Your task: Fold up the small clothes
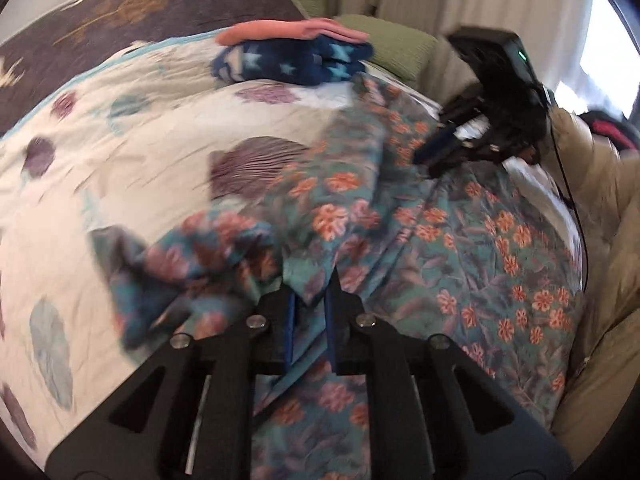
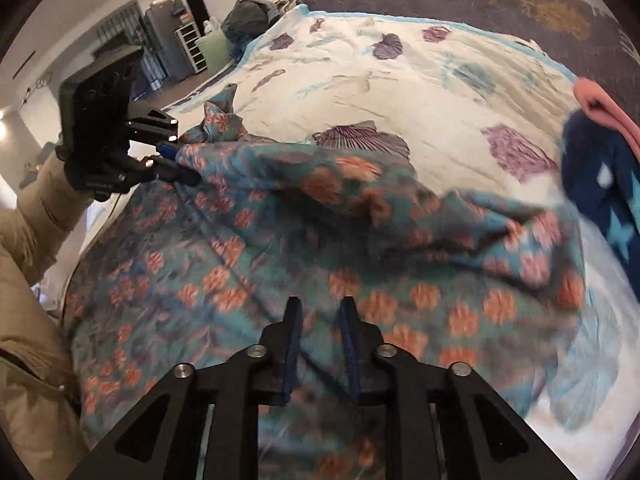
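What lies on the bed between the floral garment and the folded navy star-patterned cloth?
Only bare seashell-print bedspread lies between the floral garment and the navy star-patterned cloth; one purple shell print sits there. The right wrist view shows it best.

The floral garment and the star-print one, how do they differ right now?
The floral garment is teal with orange flowers; the star-print one is navy with pale stars. The floral garment lies spread and rumpled, with grippers on it; the star-print one sits bundled under a pink piece, untouched. Both rest on the shell-print quilt.

both wrist views look steeply down, close over the floral garment (image 1: 440, 240) on the quilt (image 2: 400, 92), each catching the other gripper.
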A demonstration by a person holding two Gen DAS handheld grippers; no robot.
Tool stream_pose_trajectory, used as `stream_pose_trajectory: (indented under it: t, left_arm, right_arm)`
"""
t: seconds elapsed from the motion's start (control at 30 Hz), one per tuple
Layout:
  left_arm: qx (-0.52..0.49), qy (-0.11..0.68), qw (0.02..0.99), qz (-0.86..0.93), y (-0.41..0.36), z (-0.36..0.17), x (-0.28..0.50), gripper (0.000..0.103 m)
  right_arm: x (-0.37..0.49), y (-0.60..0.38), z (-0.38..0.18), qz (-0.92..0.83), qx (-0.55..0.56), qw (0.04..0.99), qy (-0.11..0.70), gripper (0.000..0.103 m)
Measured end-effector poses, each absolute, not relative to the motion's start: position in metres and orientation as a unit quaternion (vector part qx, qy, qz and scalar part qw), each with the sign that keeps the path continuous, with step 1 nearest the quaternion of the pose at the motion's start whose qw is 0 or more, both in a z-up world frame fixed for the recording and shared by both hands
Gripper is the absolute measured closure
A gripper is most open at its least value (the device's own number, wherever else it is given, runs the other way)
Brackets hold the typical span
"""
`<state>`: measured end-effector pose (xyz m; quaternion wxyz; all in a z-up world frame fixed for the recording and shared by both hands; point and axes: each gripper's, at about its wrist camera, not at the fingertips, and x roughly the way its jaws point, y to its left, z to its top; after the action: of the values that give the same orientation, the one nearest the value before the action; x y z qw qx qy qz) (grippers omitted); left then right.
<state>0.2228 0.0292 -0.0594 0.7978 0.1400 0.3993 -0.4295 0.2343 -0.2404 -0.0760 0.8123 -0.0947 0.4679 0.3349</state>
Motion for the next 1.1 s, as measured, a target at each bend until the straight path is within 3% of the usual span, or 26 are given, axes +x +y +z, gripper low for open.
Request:
stream_pose_trajectory:
  t: [0.1, 0.17, 0.23, 0.27, 0.37, 0.47, 0.53, 0.6, 0.77, 0.87, 1.1]
  left_arm:
    - [0.095, 0.387, 0.822, -0.408, 0.039, -0.042, 0.240, 0.089]
    - [0.069, 0.373, 0.829, -0.411, 0.042, -0.032, 0.251, 0.083]
    - [0.048, 0.358, 0.844, -0.397, 0.038, -0.021, 0.270, 0.056]
    - [0.040, 0.353, 0.853, -0.383, 0.034, -0.019, 0.280, 0.054]
    - [0.010, 0.367, 0.853, -0.370, 0.021, -0.025, 0.317, 0.053]
    - [0.026, 0.470, 0.816, -0.335, -0.001, -0.068, 0.352, 0.053]
    - [0.050, 0.500, 0.796, -0.338, -0.010, -0.086, 0.347, 0.061]
    - [0.082, 0.478, 0.786, -0.383, -0.016, -0.088, 0.315, 0.061]
    - [0.149, 0.413, 0.788, -0.431, -0.014, -0.072, 0.239, 0.060]
    - [0.138, 0.412, 0.796, -0.421, -0.009, -0.068, 0.232, 0.060]
    - [0.081, 0.426, 0.805, -0.406, 0.003, -0.069, 0.250, 0.060]
  right_arm:
    - [0.248, -0.263, -0.056, 0.330, -0.028, 0.830, 0.449, 0.077]
    - [0.266, -0.280, -0.038, 0.340, 0.040, 0.837, 0.427, 0.069]
    - [0.283, -0.289, -0.027, 0.343, 0.085, 0.841, 0.410, 0.049]
    - [0.297, -0.291, -0.023, 0.337, 0.109, 0.843, 0.405, 0.048]
    - [0.341, -0.289, -0.029, 0.314, 0.186, 0.828, 0.426, 0.048]
    - [0.375, -0.277, -0.060, 0.256, 0.210, 0.798, 0.504, 0.048]
    - [0.372, -0.265, -0.080, 0.240, 0.201, 0.781, 0.541, 0.050]
    - [0.354, -0.250, -0.090, 0.276, 0.181, 0.771, 0.544, 0.056]
    - [0.278, -0.221, -0.085, 0.343, 0.049, 0.787, 0.510, 0.055]
    - [0.259, -0.219, -0.083, 0.334, 0.009, 0.801, 0.497, 0.055]
    - [0.275, -0.238, -0.075, 0.334, 0.085, 0.806, 0.482, 0.053]
